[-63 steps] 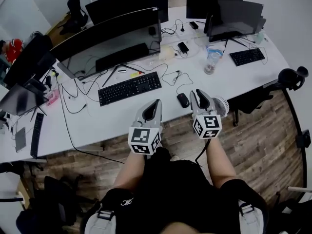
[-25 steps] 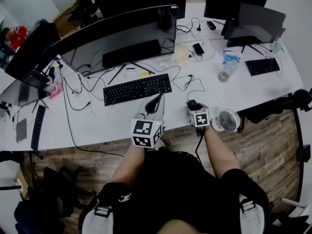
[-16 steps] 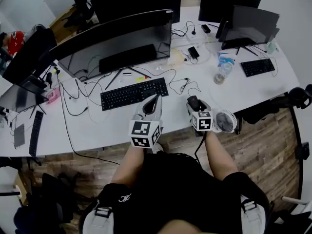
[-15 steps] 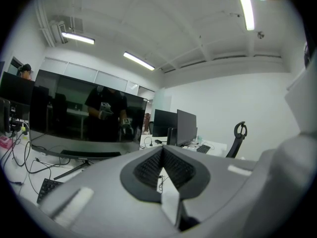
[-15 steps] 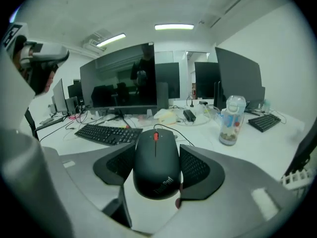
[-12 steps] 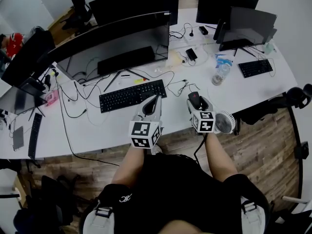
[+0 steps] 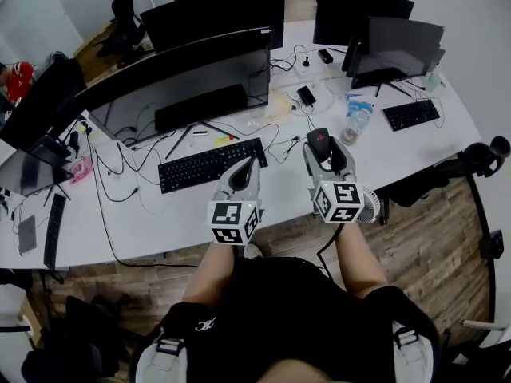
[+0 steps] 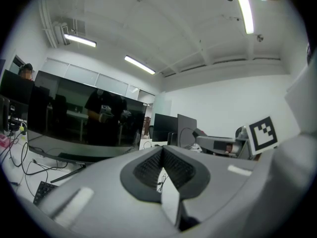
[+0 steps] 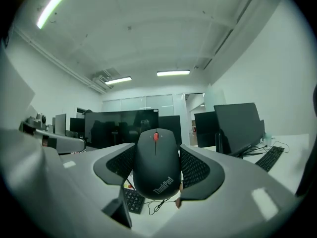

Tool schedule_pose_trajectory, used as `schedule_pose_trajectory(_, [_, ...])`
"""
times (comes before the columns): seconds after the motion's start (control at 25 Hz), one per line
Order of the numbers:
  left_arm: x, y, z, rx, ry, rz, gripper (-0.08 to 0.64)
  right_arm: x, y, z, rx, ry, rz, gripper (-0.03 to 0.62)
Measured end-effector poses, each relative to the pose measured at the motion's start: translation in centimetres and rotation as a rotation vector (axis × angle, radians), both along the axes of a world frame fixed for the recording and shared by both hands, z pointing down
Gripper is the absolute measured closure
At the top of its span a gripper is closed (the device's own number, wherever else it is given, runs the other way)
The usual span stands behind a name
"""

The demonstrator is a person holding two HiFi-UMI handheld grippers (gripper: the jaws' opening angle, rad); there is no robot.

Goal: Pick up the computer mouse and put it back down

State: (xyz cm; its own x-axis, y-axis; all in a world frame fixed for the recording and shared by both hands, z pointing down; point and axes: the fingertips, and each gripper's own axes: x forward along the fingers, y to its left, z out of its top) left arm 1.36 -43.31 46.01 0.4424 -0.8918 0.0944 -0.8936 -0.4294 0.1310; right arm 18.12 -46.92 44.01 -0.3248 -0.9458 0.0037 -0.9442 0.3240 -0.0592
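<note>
Computer mouse (image 9: 156, 165): my right hand-held gripper (image 7: 322, 144) clamps its flanks, clear above the counter (image 7: 160, 214).
Handling: I judge it light, rigid and slick-shelled, so the side grip suits it.
Left hand-held gripper (image 8: 162, 170): jaws together, empty.

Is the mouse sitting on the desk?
No, the mouse is clamped between the right tongs, held up with the desk visible below it.

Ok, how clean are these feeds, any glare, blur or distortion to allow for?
Head view: sharp, edges bowed. Right gripper view: heavy fisheye, dark corners, computer mouse crisp between the jaws. Left gripper view: same fisheye, curved monitor mirrors the room.
</note>
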Motion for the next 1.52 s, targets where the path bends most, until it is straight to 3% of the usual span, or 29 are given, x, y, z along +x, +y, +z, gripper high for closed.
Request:
schedule_pose_trajectory(0.28, [-0.5,-0.5,-0.2,0.003,0.003,-0.003,0.509,-1.0,0.6,-3.4,0.078,-0.005,-0.007,0.310])
schedule_pose_trajectory(0.72, [-1.2,-0.8,0.1,0.002,0.006,0.000,0.509,-1.2,-0.4,-0.5,0.000,0.029,0.018,0.310])
schedule_pose_trajectory(1.08, [-2.8,-0.7,1.2,-0.030,0.012,-0.012,0.509,-1.0,-1.5,10.0,-0.252,0.105,0.054,0.310])
schedule_pose_trajectory(1.52, [-4.6,-0.4,2.2,-0.064,0.001,-0.032,0.509,0.7,0.3,26.5,-0.661,0.225,0.110,0.308])
